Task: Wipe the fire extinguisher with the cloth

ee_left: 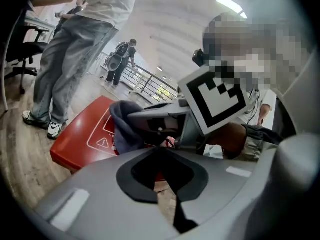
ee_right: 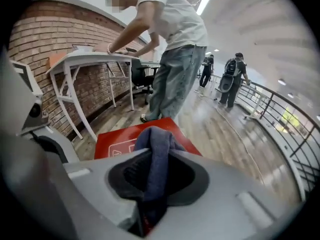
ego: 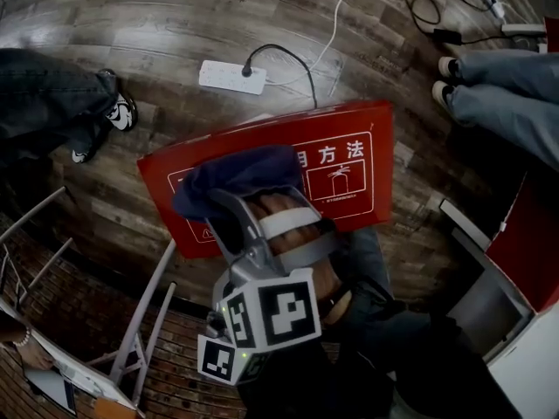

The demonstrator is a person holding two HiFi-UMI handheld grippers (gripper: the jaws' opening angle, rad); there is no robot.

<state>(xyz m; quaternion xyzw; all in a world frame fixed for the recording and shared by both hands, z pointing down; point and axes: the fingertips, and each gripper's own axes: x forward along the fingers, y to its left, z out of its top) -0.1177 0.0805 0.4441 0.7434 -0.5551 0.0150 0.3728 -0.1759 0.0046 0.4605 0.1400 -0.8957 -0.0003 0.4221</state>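
Wood-plank floor (ego: 175, 24) carries the red flat-topped fire extinguisher box (ego: 358, 129), its long axis running eight to two o'clock in the head view. A dark blue bunched cloth (ego: 231, 173) sits over the box's top toward the eight o'clock end, clenched in the right tongs (ee_right: 157, 154). These are the nearer pair, and the box lies at their twelve o'clock. The left tongs (ee_left: 161, 149) are closed and empty, at six o'clock of the right pair. A white power strip (ego: 229, 77) lies beyond the box at twelve.
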